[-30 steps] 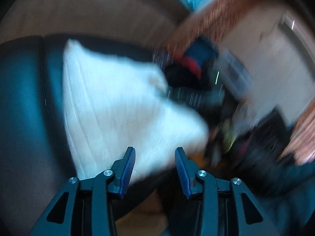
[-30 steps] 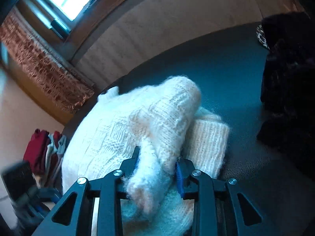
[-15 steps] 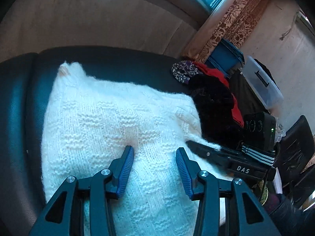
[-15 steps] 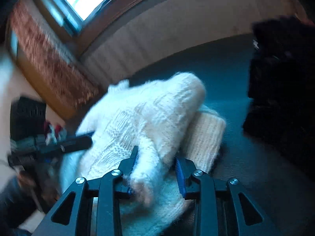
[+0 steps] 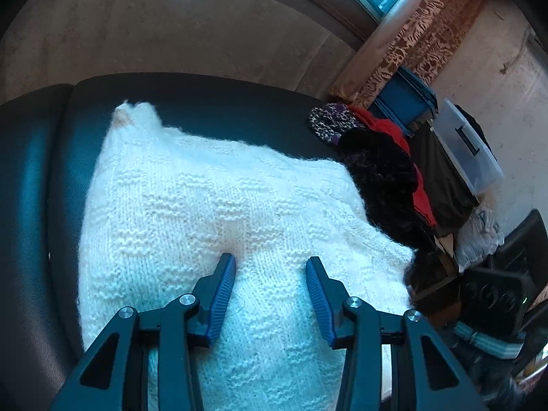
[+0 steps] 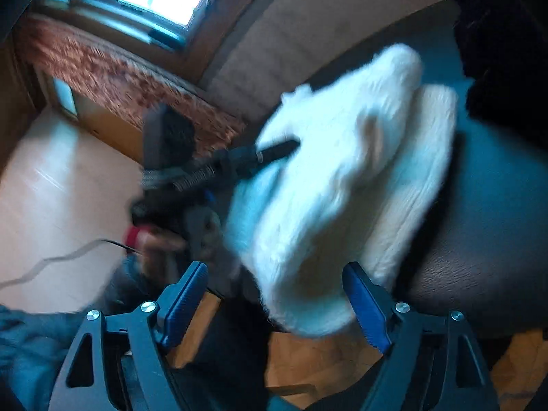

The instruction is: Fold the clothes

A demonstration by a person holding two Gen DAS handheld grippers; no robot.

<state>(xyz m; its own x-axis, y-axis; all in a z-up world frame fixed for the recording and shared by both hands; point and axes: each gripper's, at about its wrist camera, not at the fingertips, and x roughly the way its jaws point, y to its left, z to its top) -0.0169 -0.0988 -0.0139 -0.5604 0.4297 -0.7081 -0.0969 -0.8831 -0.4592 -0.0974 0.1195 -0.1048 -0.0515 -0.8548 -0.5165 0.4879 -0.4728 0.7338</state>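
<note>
A white knitted sweater (image 5: 205,198) lies folded on the dark leather seat (image 5: 34,171). My left gripper (image 5: 270,260) rests low on its near part, one tip denting the knit. Its jaws are closing with only the flat top of the sweater between them, and the pads grip nothing. In the right wrist view the sweater (image 6: 342,171) is blurred, a folded sleeve lying on top. My right gripper (image 6: 274,269) is at its front edge with jaws opening wide. The sweater's edge sits between the pads, untouched. The left gripper's fingers (image 6: 274,147) lie on the sweater's far side.
A heap of black and red clothes (image 5: 376,171) lies at the seat's right end, dark clothes (image 6: 496,51) close beside the sweater. A blue bin (image 5: 407,99) and a clear plastic box (image 5: 469,150) stand by the wall. A beige backrest (image 5: 171,34) rises behind the seat.
My left gripper swung in over the sweater and settled on it. My right gripper let go of the folded sleeve, its jaws widened, and it pulled back to the front edge.
</note>
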